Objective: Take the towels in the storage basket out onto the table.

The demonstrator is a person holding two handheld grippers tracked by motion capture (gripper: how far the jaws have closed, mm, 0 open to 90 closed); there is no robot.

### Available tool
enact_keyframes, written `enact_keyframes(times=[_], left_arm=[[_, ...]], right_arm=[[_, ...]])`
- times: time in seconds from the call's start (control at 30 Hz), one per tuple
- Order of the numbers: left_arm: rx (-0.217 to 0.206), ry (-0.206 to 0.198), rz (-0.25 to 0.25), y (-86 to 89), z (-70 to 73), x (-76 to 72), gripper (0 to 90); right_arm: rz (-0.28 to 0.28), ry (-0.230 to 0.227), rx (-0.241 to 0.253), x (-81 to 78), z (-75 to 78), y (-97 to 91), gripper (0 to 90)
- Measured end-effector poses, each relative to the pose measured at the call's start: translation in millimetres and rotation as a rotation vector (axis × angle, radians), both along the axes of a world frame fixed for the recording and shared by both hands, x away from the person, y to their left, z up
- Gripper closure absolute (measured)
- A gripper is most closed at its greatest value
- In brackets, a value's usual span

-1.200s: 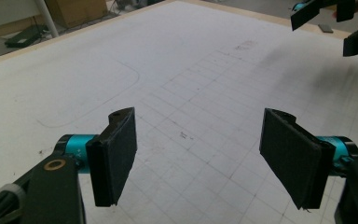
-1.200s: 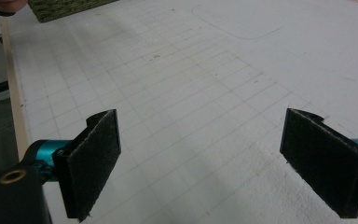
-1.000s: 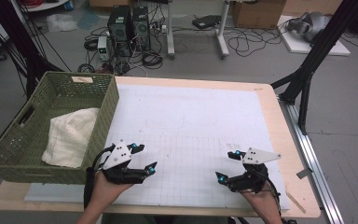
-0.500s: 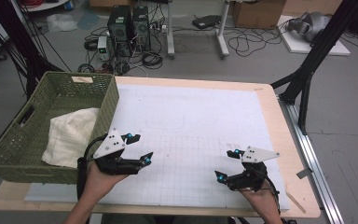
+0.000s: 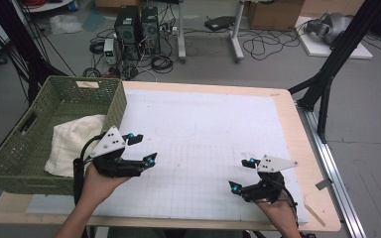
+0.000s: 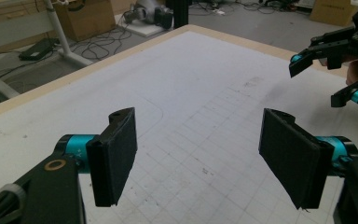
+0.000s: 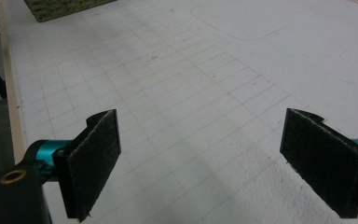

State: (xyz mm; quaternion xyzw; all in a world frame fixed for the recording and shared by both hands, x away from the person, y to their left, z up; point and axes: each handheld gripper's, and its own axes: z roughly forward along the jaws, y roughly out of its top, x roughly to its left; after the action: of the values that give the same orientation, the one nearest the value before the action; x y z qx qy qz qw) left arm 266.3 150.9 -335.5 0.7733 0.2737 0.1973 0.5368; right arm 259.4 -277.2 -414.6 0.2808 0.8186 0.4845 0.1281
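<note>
High view: white towel (image 5: 74,141) in the green basket (image 5: 10,163) at the table's left edge lies just left of the left gripper (image 5: 141,148), jaws wide and empty; right gripper (image 5: 243,173), also wide, is well apart.

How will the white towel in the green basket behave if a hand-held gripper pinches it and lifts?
The white towel lies bunched and slumped, so it will probably drape and trail, not lift stiffly. It looks light; the green basket probably stays put. The left hand-held gripper, open beside it, has flat pads that should grip cloth well.

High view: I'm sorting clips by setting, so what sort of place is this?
Probably a lab or workshop, not a home. A gridded mat covers the table, desktop computers and loose cables sit on the bare floor, and black rig struts stand beside it.
</note>
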Motion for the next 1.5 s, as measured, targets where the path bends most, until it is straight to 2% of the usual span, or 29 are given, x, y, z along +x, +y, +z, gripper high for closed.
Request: enact_keyframes(times=[0.87, 1.5], left_arm=[[0.004, 0.001, 0.006, 3.8, 5.4, 3.7, 28.7], [0.001, -0.020, 0.041, 25.0, 23.3, 7.3, 29.1]], right_arm=[[0.000, 0.000, -0.001, 0.7, 0.1, 0.0, 11.4], [0.000, 0.000, -0.004, 1.8, -0.3, 0.7, 11.4]])
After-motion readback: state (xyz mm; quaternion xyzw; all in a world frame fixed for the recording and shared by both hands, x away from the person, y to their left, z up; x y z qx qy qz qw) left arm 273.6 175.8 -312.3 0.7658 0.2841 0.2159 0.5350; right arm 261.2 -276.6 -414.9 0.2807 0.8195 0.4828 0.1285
